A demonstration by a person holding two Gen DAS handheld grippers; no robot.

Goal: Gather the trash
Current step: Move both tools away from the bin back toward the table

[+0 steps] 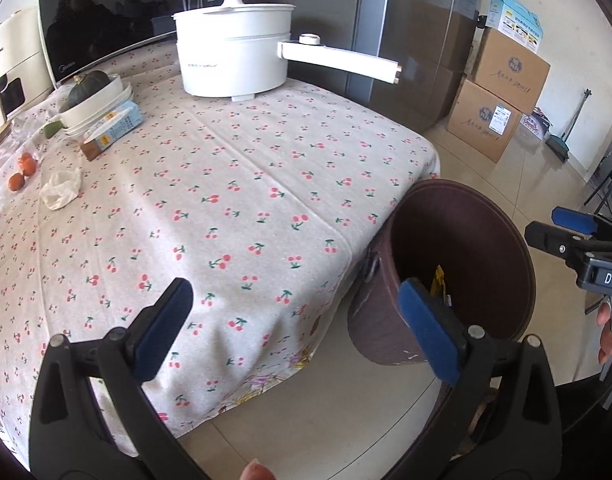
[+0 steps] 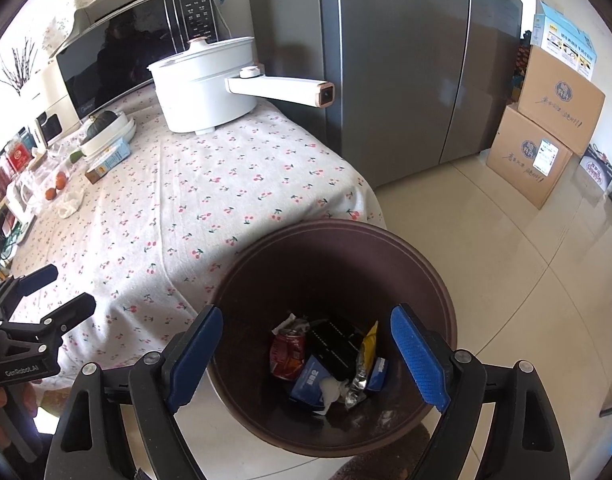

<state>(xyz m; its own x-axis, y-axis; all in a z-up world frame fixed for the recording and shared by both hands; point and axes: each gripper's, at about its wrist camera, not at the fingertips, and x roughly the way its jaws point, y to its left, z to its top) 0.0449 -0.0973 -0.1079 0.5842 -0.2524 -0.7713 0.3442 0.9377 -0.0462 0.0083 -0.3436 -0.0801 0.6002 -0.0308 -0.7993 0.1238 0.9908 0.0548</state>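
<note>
— Blue-padded fingers [image 2: 419,360] of the right gripper [image 2: 306,356] fill the bottom of its view, spread wide with nothing between them. What lies beyond?

— Right behind them, in the lower middle of the frame, the brown bin [image 2: 437,280] stands on the tiled floor [image 2: 505,260], just beside the desk [image 2: 186,200] with the cherry-print cloth. At its bottom lie a crushed red can [image 2: 286,354], a blue packet [image 2: 309,380], a yellow wrapper [image 2: 369,340], something black and some white paper.

— And the left gripper [image 1: 296,320]?

— Its fingers [image 1: 164,328] are spread too and hold nothing. In its own view one finger shows over the desk's edge, the other in front of the bin [image 1: 485,240] at lower right. The right gripper [image 1: 565,232] pokes in at the right edge.

— Any trash left on the desk?

— A crumpled white piece [image 1: 62,188] lies at the far left, near some small orange fruits [image 1: 22,170]. A blue carton [image 1: 114,130] lies against stacked white dishes [image 1: 98,104], and a white pot [image 1: 232,52] with a long handle stands at the top, in front of a microwave [image 1: 106,12].
</note>
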